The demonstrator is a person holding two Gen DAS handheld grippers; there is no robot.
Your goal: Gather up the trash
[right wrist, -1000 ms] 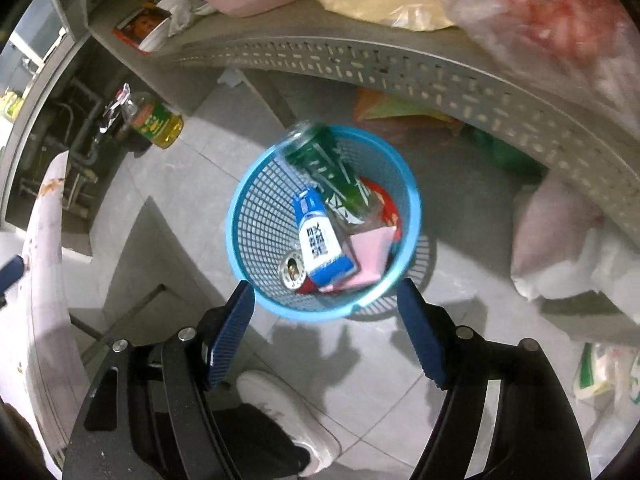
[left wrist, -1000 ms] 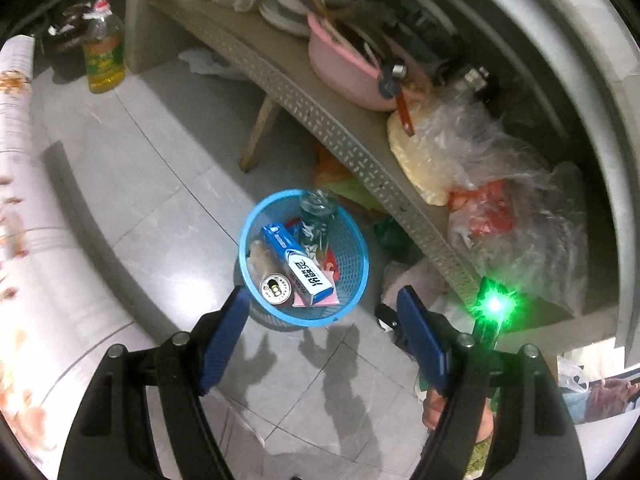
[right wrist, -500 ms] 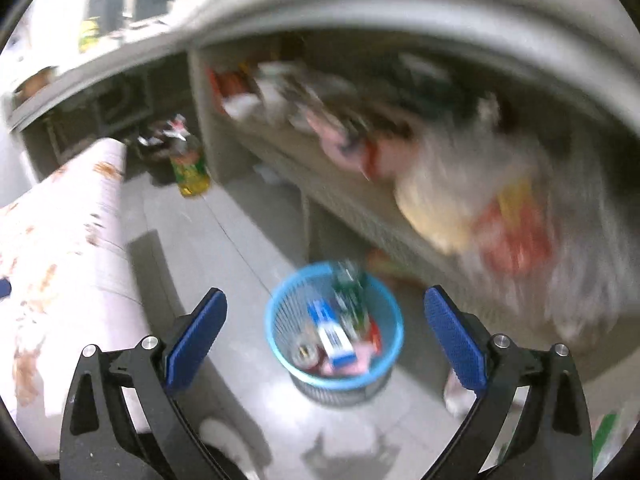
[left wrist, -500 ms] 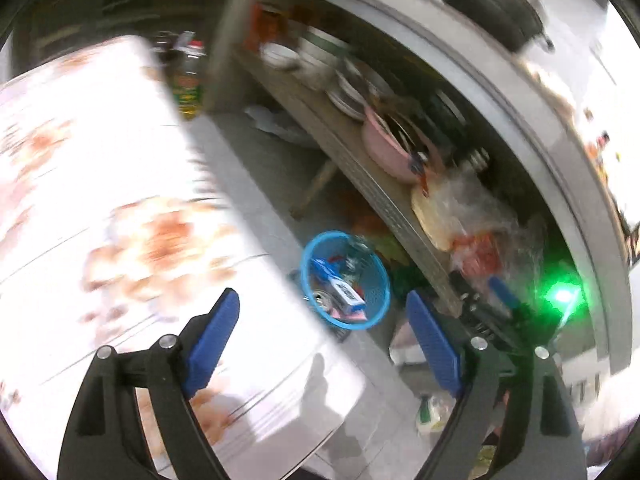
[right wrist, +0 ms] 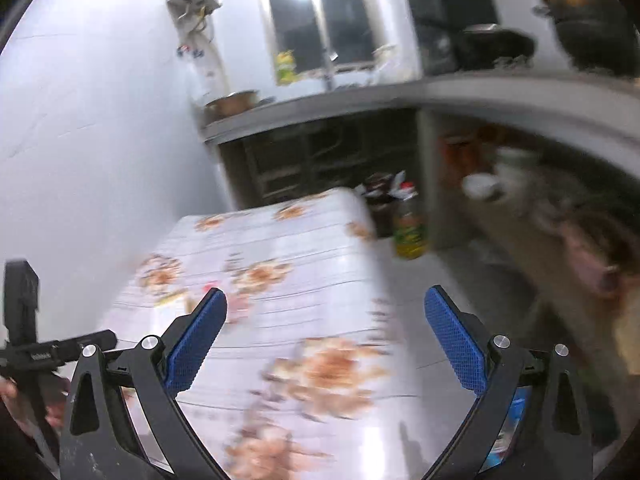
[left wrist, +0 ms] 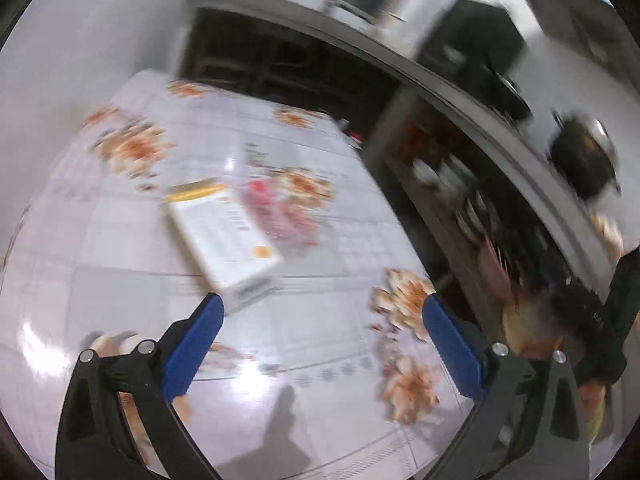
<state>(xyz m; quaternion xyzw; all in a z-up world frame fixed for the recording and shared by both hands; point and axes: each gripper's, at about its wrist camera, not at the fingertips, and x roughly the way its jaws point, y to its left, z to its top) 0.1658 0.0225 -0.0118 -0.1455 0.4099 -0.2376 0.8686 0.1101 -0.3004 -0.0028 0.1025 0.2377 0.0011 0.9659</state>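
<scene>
While both views are smeared by blur, the table (left wrist: 120, 280) with its white, orange-flowered cloth fills most of the left wrist view and runs from the bottom edge toward 11 o'clock in the right wrist view (right wrist: 280, 280). Along the 1 to 4 o'clock side of the left view stretches a grey counter (left wrist: 460, 92) with cluttered shelves beneath it, too blurred to sort out. On that counter, at 3 o'clock, sits a dark pot (left wrist: 584, 160). On the table, just above centre in the left view, lies a white box (left wrist: 224, 232) with a yellow end, tilted; it lies just beyond the left finger's tip, not between the jaws. Touching its 2 o'clock side is a pink-red wrapper (left wrist: 276, 212), its shape unclear. In the right view a bottle of yellow oil (right wrist: 409, 228) stands on the floor at 1 o'clock, just past the table's far corner. The left gripper (left wrist: 320, 320) hangs over the cloth, its jaws opening with nothing between them. The right gripper (right wrist: 326, 316) is spread wide and empty above the table's edge.
</scene>
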